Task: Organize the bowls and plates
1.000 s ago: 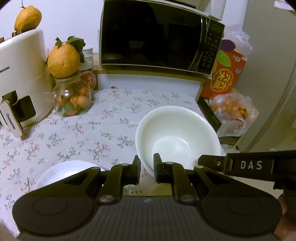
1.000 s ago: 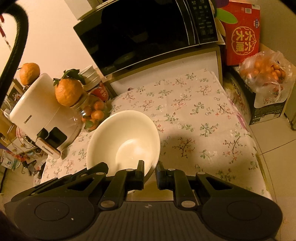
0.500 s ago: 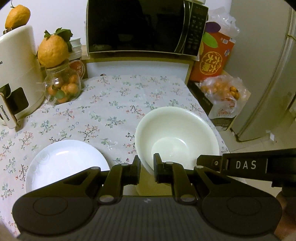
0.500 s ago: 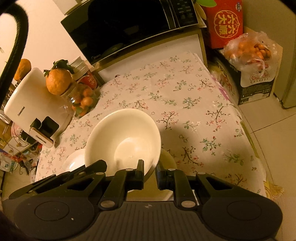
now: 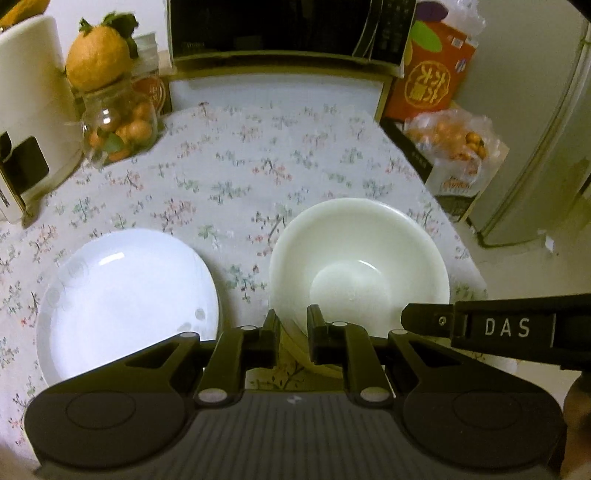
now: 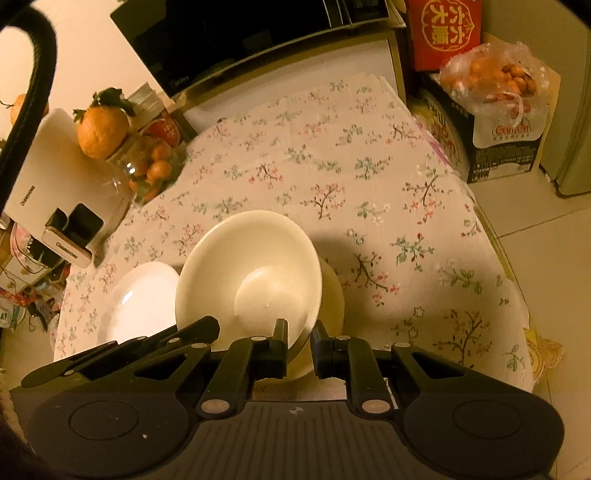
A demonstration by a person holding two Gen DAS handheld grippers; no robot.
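A cream bowl (image 5: pixel 358 258) hangs just above the flowered tablecloth (image 5: pixel 229 177), gripped at its near rim from both sides. My left gripper (image 5: pixel 293 325) is shut on the rim, and my right gripper (image 6: pixel 299 332) is shut on it further right. The bowl (image 6: pixel 251 266) sits over a second cream dish (image 6: pixel 334 299) whose edge shows beneath it. Whether the two touch is hidden. A white plate (image 5: pixel 125 295) lies flat on the cloth to the left of the bowl; this white plate (image 6: pixel 140 299) also shows in the right wrist view.
A black microwave (image 5: pixel 277 26) stands at the back. A glass jar of small oranges (image 5: pixel 118 125) and a white appliance (image 5: pixel 29 103) occupy the back left. A red box (image 5: pixel 432 81), a bag of oranges (image 5: pixel 450 144) and a fridge (image 5: pixel 535 147) lie past the table's right edge.
Both grippers have sunk toward the table with the bowl and tilted further down. The white plate has come into full view on the left, and the dish under the bowl now shows.
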